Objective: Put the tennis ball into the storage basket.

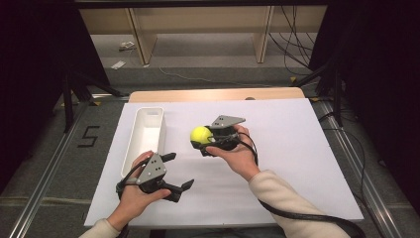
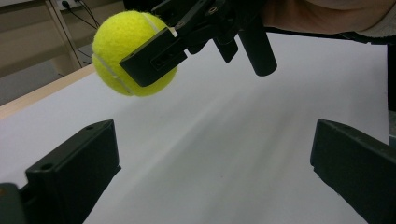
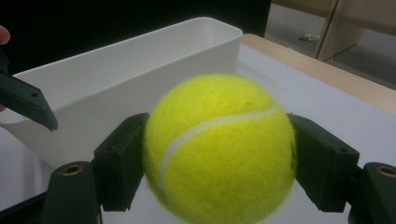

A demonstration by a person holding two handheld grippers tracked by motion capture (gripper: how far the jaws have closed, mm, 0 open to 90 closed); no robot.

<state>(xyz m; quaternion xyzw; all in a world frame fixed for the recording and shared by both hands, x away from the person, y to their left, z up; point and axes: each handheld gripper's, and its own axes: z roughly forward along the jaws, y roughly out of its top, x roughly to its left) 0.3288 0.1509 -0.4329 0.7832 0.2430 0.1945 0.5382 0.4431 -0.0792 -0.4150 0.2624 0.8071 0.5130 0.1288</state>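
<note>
High view: the right tongs (image 1: 202, 141) are gripping a yellow tennis ball (image 1: 200, 135) near the middle of the white table (image 1: 297, 148), with the person's right hand (image 1: 237, 151) wrapping the tool from the 4 o'clock side. The ball is sitting just to the 3 o'clock side of a long white bin (image 1: 146, 134), apart from it. The left tongs (image 1: 179, 171) are lying at about 7 o'clock from the ball, near the bin's near end, spreading wide with nothing between their jaws; the left hand (image 1: 136, 191) is holding them from below.

Left gripper view: the left tongs (image 2: 215, 172) are standing wide apart, one jaw at 8 o'clock and the other at 4 o'clock, with bare white table between them. At 11 o'clock the tennis ball (image 2: 133, 53) is hanging clear above the table, pinched by the right tongs (image 2: 140, 58), whose near jaw is crossing the ball's face.

Right gripper view: the right tongs (image 3: 217, 158) are pressing on the tennis ball (image 3: 219, 149) from 9 and 3 o'clock, closing as far as the ball allows. The white bin (image 3: 130, 74) is running behind the ball from 9 toward 12 o'clock, and one jaw tip of the left tongs (image 3: 28, 100) is entering at 9 o'clock in front of the bin wall.
</note>
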